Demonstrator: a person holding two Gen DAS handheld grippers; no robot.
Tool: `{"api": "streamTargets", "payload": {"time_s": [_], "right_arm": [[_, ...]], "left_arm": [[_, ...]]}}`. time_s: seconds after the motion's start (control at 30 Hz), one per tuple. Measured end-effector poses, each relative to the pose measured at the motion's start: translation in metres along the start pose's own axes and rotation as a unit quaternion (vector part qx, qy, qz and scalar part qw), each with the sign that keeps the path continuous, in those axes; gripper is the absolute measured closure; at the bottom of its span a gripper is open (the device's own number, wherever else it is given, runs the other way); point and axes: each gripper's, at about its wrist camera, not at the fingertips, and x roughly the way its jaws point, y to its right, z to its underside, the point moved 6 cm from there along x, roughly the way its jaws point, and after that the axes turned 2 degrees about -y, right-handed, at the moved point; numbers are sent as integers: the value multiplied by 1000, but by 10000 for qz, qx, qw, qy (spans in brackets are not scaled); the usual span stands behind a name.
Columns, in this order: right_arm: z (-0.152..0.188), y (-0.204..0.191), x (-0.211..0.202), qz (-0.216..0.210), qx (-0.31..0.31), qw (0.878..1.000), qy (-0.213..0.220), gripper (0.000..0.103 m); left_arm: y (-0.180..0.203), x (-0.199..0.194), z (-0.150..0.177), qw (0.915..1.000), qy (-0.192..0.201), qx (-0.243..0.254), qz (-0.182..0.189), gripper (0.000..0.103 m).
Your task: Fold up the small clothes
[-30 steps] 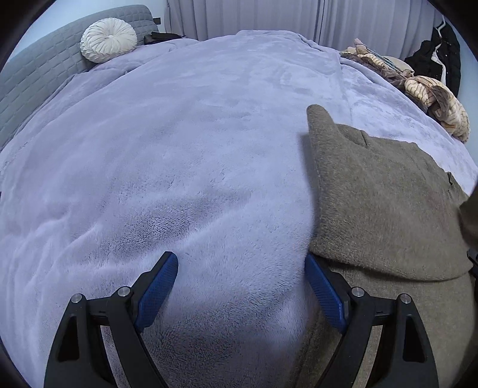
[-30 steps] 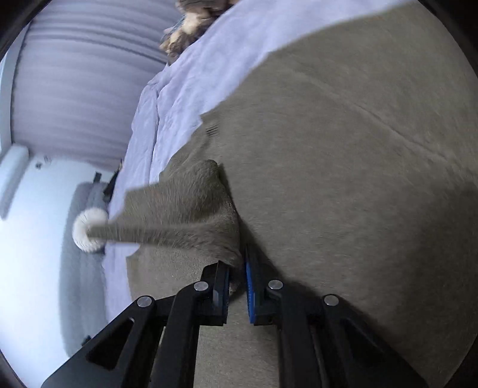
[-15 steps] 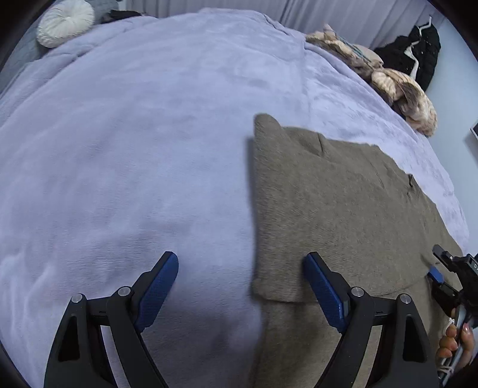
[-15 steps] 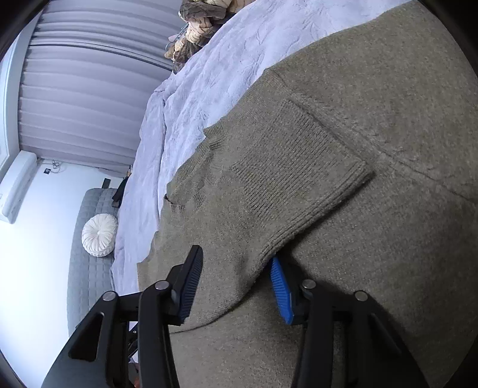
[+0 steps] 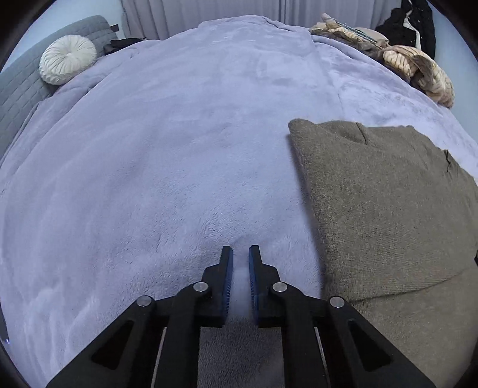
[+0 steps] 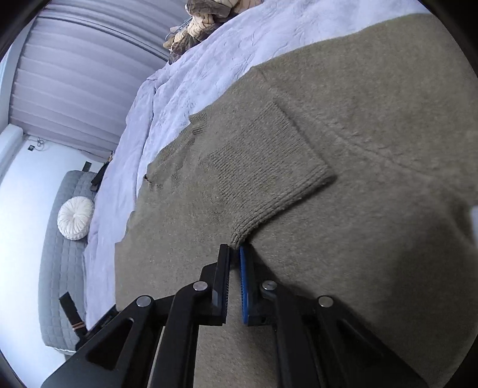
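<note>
The left gripper (image 5: 240,250), pressed together with nothing between its jaws, hangs over the lavender fleece blanket (image 5: 167,155), just left of the olive-brown knitted sweater (image 5: 388,209). The right gripper (image 6: 235,249), also closed and empty, sits at the sweater's folded ribbed sleeve cuff (image 6: 269,176). Both have just closed; earlier the right pinched that sleeve.

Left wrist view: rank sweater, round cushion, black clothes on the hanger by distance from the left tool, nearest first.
From the left tool:
1. Olive sweater, just to its right on the blanket.
2. Round white cushion, far left by the headboard.
3. Black hanging clothes, far right, beyond the bed.
</note>
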Motion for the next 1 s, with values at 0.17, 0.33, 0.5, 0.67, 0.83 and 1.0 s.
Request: {"api": "streamTargets", "payload": {"time_s": [0.17, 0.33, 0.5, 0.67, 0.83, 1.0], "right_arm": [[2, 20, -31, -73, 162, 9998, 109, 93], [20, 27, -44, -599, 249, 9979, 61, 61], [39, 17, -55, -888, 45, 9960, 50, 43], [56, 7, -67, -928, -355, 9950, 35, 29], [65, 6, -74, -905, -491, 9947, 16, 27], [70, 10, -82, -953, -450, 9944, 19, 24]], "left_arm": [[1, -26, 2, 9994, 185, -198, 212, 90], [36, -49, 18, 9981, 203, 24, 575, 90], [80, -63, 46, 9957, 62, 379, 844, 90], [103, -69, 76, 9970, 16, 415, 654, 5], [119, -79, 94, 9967, 108, 628, 509, 0], [131, -81, 104, 9955, -23, 678, 663, 0]]}}
